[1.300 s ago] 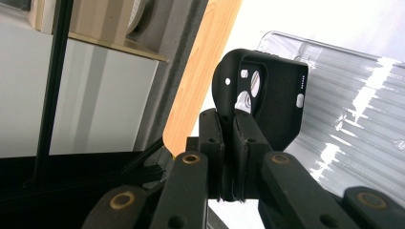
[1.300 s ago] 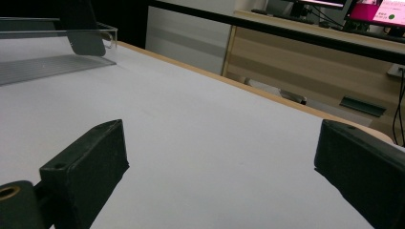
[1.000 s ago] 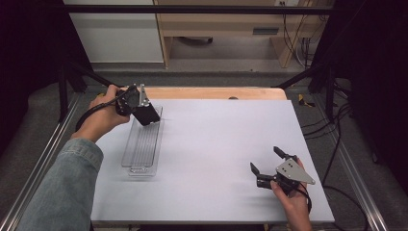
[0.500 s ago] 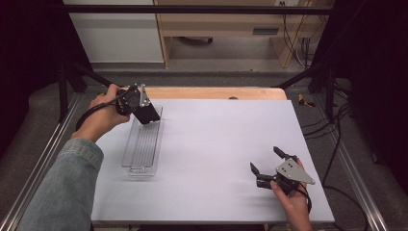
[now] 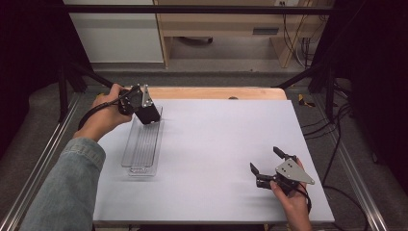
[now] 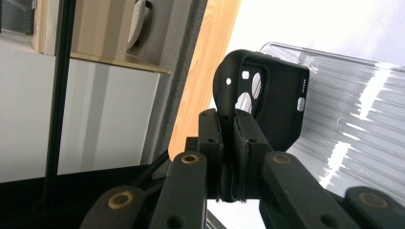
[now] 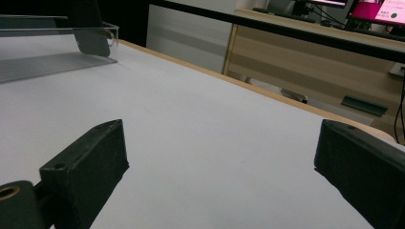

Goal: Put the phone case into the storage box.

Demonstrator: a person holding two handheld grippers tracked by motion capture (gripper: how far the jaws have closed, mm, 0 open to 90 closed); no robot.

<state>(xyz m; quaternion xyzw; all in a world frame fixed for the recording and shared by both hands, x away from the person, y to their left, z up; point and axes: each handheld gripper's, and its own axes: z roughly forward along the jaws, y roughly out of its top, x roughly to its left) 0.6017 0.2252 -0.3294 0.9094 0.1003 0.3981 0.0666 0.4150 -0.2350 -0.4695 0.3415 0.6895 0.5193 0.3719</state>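
Nothing moved; phone case unlabelled

Between the clear tray at the left and the right gripper near the front right corner, the white table lies bare. The left gripper with its black phone case hangs over the tray's far end, blocking passage there

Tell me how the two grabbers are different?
The left gripper is shut on a black phone case; the right gripper is open and empty. The left one hangs over the clear tray; the right one sits near the table's front corner. Both are black and hand-held.
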